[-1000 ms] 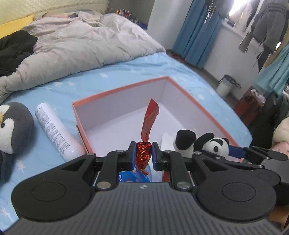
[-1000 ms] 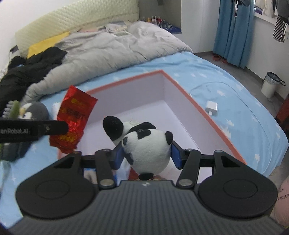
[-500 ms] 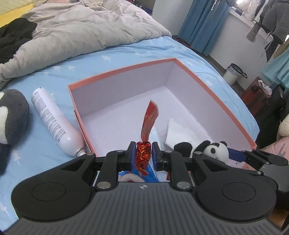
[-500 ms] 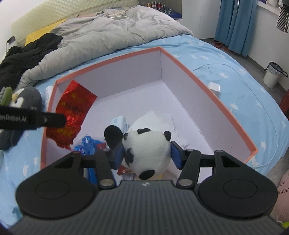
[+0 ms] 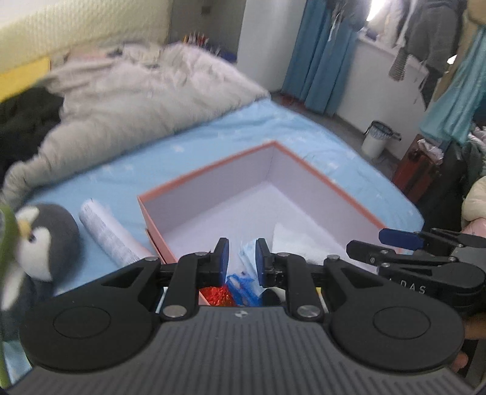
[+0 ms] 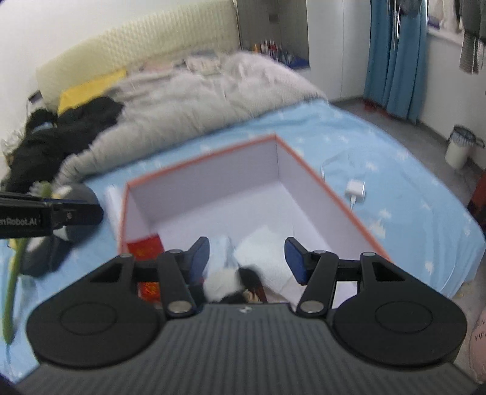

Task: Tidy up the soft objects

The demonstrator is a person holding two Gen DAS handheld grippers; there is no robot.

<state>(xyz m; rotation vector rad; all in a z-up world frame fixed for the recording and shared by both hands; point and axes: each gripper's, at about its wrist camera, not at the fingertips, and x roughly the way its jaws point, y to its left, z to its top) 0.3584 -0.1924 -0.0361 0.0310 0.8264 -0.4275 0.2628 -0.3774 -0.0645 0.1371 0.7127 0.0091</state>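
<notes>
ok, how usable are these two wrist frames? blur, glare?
Left wrist: motion blur smears the grey duvet and penguin toy; the window blows out; the tongs stay sharp. Right wrist: blurred throughout, panda toy smeared; fisheye bends the box edges.

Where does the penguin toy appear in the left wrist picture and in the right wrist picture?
Left wrist view: the penguin toy lies at the far left edge, on the blue sheet, left of the white bottle.
Right wrist view: the penguin toy is at the left, partly hidden behind the left gripper.
Shared landmark: the orange-rimmed box; the toy sits outside its left wall.
</notes>
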